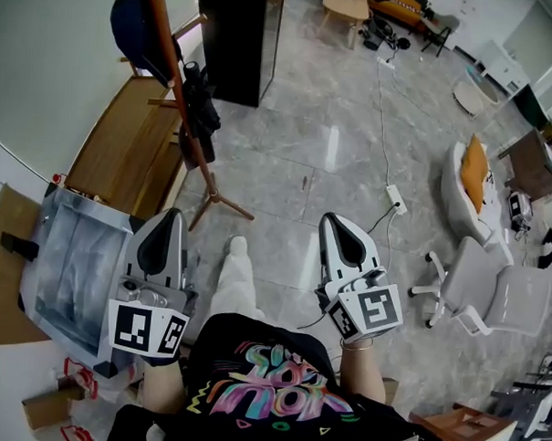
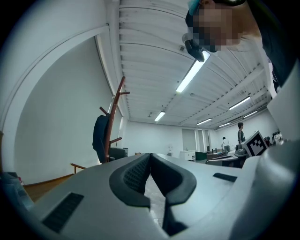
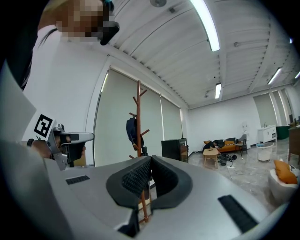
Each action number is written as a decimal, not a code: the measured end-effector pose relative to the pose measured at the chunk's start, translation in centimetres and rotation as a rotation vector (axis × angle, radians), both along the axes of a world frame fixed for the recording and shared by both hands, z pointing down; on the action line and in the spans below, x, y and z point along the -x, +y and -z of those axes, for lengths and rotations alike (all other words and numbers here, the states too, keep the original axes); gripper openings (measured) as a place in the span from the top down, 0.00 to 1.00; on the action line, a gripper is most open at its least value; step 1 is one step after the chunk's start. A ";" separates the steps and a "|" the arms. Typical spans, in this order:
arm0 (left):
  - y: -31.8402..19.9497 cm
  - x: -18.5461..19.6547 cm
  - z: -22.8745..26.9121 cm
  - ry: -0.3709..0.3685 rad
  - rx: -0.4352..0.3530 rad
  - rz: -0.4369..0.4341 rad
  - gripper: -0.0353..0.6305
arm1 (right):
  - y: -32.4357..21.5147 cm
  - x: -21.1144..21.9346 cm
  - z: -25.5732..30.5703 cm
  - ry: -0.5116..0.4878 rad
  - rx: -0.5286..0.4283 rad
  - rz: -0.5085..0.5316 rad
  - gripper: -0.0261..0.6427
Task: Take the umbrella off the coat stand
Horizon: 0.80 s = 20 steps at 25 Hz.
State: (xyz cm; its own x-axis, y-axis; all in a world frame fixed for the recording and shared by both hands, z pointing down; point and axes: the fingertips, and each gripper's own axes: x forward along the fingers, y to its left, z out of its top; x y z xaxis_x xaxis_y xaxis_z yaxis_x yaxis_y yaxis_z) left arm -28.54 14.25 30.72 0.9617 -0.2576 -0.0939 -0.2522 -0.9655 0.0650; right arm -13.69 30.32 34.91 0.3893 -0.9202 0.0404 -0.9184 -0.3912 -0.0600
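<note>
The wooden coat stand (image 1: 181, 101) rises at the upper left of the head view. A black folded umbrella (image 1: 200, 104) hangs on it about halfway up, and a dark blue garment (image 1: 131, 21) hangs near its top. My left gripper (image 1: 174, 214) is held low, short of the stand's feet, shut and empty. My right gripper (image 1: 331, 217) is further right over the bare floor, also shut and empty. The left gripper view has the stand (image 2: 114, 123) far off beyond the shut tips (image 2: 150, 155). In the right gripper view the stand (image 3: 138, 112) is straight ahead above the shut tips (image 3: 151, 159).
A black cabinet (image 1: 238, 40) stands behind the coat stand, and a wooden bench (image 1: 124, 149) lies left of it. A plastic-wrapped box (image 1: 73, 261) is at my left. White chairs (image 1: 479, 279) and a power strip (image 1: 396, 198) with its cable are to the right.
</note>
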 end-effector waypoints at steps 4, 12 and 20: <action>-3.0 -3.1 -0.7 0.002 0.001 -0.005 0.91 | -2.9 -2.9 -0.7 0.006 0.005 -0.002 0.94; -11.5 -11.5 -1.2 -0.011 0.006 0.001 0.91 | -12.6 -10.7 -0.6 0.019 0.034 0.037 0.94; -19.9 -18.5 0.6 -0.002 -0.004 0.014 0.91 | -23.4 -17.9 0.7 0.020 0.041 0.090 0.94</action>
